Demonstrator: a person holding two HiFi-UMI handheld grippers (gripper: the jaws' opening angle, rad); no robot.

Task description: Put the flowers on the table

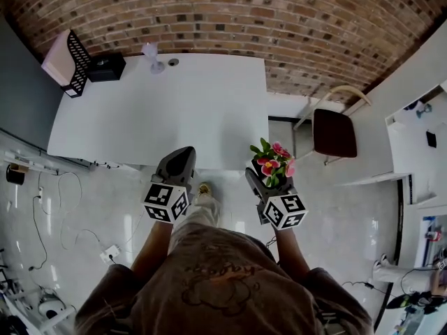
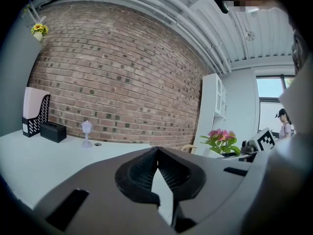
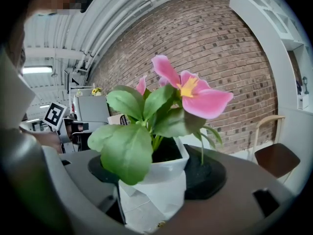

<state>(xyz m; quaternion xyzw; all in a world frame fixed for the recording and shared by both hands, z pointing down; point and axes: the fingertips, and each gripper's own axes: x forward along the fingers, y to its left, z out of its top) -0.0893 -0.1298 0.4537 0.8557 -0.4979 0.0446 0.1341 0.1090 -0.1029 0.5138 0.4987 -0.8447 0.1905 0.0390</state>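
1. The right gripper (image 1: 260,179) has its jaws spread wide and clamped on the white pot (image 3: 155,187) of the flowers (image 1: 274,160), which stand upright with pink blooms and green leaves
2. The flowers are held in the air by the near right corner of the white counter (image 1: 174,110), not resting on it
3. The left gripper (image 1: 183,158) is empty, its jaws together, pointing at the counter's near edge
4. A file holder (image 1: 70,61) and a black box (image 1: 106,67) sit at the counter's far left, by the brick wall (image 1: 279,26)
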